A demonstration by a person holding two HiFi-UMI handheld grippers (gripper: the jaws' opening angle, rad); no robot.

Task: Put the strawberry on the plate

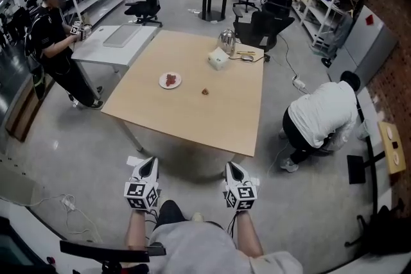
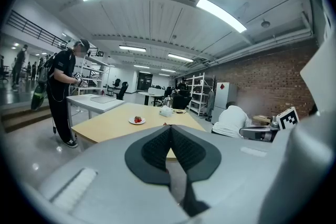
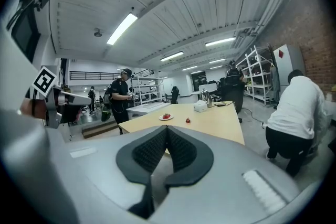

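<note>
A small white plate (image 1: 170,80) with red strawberries on it sits on the tan wooden table (image 1: 192,119), left of its middle. A single loose strawberry (image 1: 205,92) lies on the tabletop just right of the plate. My left gripper (image 1: 149,167) and right gripper (image 1: 231,169) hover side by side over the floor, short of the table's near edge, both shut and empty. From the left gripper (image 2: 171,128) the plate (image 2: 137,120) and the loose strawberry (image 2: 164,124) show far ahead. Beyond the right gripper (image 3: 167,128) the plate (image 3: 166,117) and the strawberry (image 3: 187,120) are also distant.
A white box (image 1: 218,59) and a glass kettle (image 1: 227,40) stand at the table's far side. A person in white (image 1: 321,115) crouches right of the table. Another person (image 1: 54,29) stands by a white desk (image 1: 115,42) at the left. Office chairs (image 1: 263,25) stand behind.
</note>
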